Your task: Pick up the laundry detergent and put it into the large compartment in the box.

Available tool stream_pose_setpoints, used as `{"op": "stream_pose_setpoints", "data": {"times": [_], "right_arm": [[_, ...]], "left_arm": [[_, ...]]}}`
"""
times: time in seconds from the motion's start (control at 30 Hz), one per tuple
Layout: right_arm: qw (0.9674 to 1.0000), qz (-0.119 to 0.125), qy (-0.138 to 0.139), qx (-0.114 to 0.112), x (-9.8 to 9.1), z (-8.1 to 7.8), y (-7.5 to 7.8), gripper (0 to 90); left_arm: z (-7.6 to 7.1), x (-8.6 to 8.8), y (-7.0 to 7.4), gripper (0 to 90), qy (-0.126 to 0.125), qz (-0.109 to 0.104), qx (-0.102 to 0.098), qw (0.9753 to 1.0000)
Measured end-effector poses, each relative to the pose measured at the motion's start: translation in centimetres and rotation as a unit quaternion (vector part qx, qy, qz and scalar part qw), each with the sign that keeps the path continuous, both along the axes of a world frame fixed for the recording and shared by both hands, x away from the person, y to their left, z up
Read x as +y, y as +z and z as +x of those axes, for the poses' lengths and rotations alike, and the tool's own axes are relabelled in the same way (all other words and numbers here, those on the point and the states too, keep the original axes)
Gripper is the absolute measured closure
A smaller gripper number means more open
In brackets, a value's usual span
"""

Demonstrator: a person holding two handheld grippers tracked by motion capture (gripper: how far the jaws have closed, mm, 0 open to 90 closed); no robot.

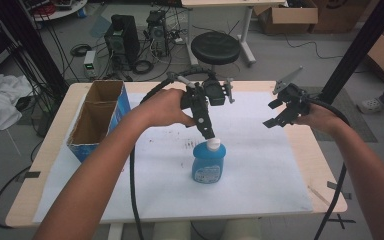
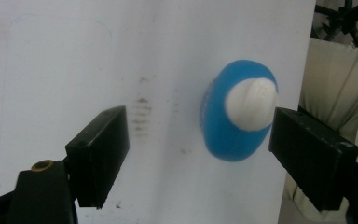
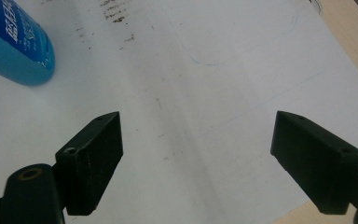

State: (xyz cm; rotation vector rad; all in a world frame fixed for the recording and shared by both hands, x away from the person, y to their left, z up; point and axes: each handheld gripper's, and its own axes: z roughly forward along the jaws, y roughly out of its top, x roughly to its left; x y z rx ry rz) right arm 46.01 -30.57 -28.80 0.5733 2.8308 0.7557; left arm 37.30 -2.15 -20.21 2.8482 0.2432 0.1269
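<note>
A blue bottle (image 1: 208,164) with a white cap (image 1: 213,144) stands upright on the white sheet (image 1: 260,165) at the table's middle. My left gripper (image 1: 209,133) points down just above the cap, and it is open. In the left gripper view (image 2: 198,140) the bottle (image 2: 223,128) is seen from above; its cap (image 2: 251,103) lies close beside the right-hand jaw, while the other jaw stands well off it. My right gripper (image 1: 271,114) hovers open to the right of the bottle with nothing in it. In the right gripper view (image 3: 196,154) the bottle's body (image 3: 14,42) sits at the upper left.
An open cardboard box with blue sides (image 1: 97,117) stands at the table's left. The white sheet carries dark smudges (image 2: 142,114). Bare wooden table edge (image 1: 325,165) runs along the right. A black stool (image 1: 215,47) and computer gear stand beyond the table.
</note>
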Motion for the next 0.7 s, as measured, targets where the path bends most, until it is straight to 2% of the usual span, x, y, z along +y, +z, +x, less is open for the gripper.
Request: {"op": "stream_pose_setpoints", "data": {"times": [0.33,0.4,0.5,0.7], "right_arm": [[1.0000,-0.003,0.003,0.002,0.2,-0.1,-0.2,16.4],[1.0000,-0.002,0.002,0.002,0.2,-0.1,-0.2,16.4],[1.0000,-0.002,0.000,0.002,0.2,-0.1,-0.2,16.4],[1.0000,-0.003,0.001,0.003,0.3,-0.2,-0.2,16.4]], "left_arm": [[-1.1,-0.9,-0.9,20.8,-0.028,0.008,0.008,0.9995],[-1.3,-1.0,-1.0,20.8,-0.039,0.013,0.003,0.9991],[-1.5,-1.1,-1.1,20.8,-0.045,0.007,0.006,0.9989],[-1.9,-1.5,-1.9,20.9,-0.055,0.011,0.006,0.9984]]}}
